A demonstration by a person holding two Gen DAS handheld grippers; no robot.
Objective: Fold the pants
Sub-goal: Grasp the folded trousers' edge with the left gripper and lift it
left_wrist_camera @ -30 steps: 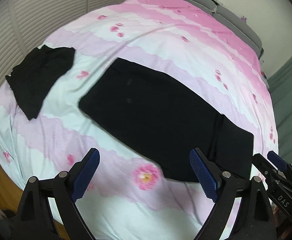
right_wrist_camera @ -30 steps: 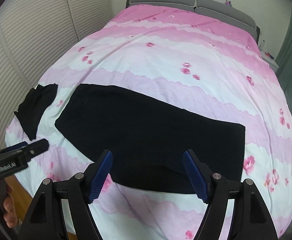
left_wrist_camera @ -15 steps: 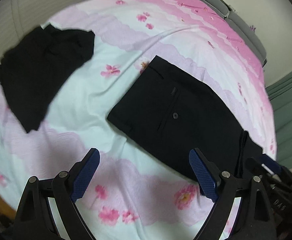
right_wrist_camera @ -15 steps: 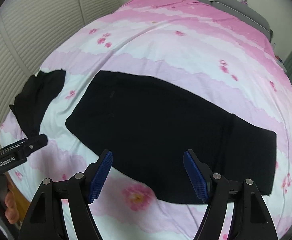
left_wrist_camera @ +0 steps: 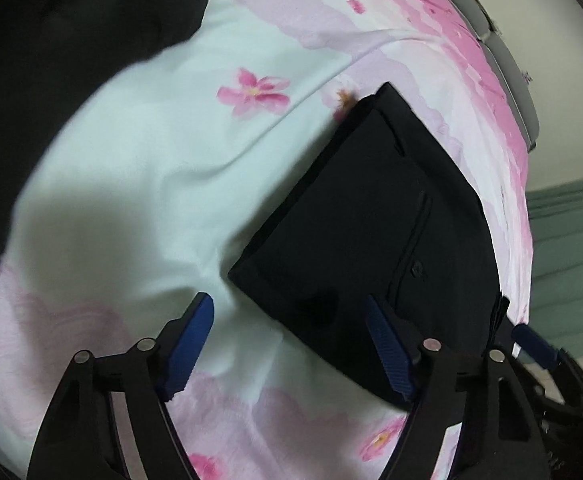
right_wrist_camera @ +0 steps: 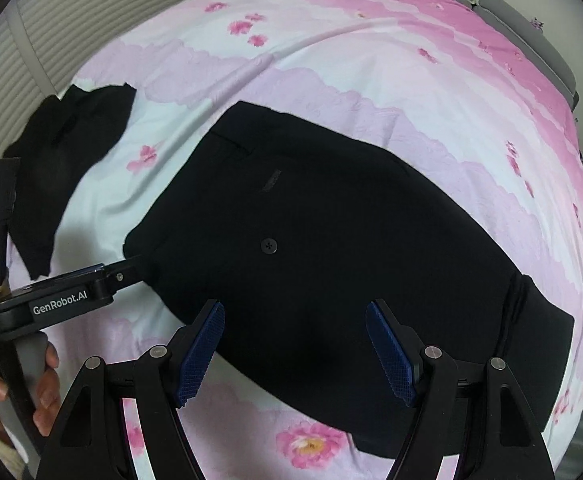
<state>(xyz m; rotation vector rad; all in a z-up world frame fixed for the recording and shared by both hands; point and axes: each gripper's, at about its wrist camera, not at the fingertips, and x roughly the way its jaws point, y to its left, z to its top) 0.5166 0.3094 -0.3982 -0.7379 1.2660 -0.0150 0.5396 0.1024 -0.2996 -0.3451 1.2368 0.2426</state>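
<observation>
From the left wrist view, the left tongs (left_wrist_camera: 287,344) are closing, nothing pressed between the blue pads; one pad hangs over the bed (left_wrist_camera: 139,168), the other over the near waistband corner of the black pants (left_wrist_camera: 371,232), which lie flat with the waist end toward this side. A second dark garment (left_wrist_camera: 51,60) lies well apart, at the bed's far corner. To do this pick well, I judge the tongs should straddle the waistband edge so both layers sit between the pads, and come down far enough to catch cloth without pinching the quilt cover beneath. The picture is blurred, so how close the pads are to the cloth cannot be told. From the right wrist view, the right tongs (right_wrist_camera: 295,348) stand wide and hold nothing, over the near edge of the pants (right_wrist_camera: 331,240) about midway along. The left tongs (right_wrist_camera: 127,270) point at the waist corner, a hand (right_wrist_camera: 15,392) on their handle. The hem end already looks doubled back; a matched pinch on the same edge should keep the next fold square.
</observation>
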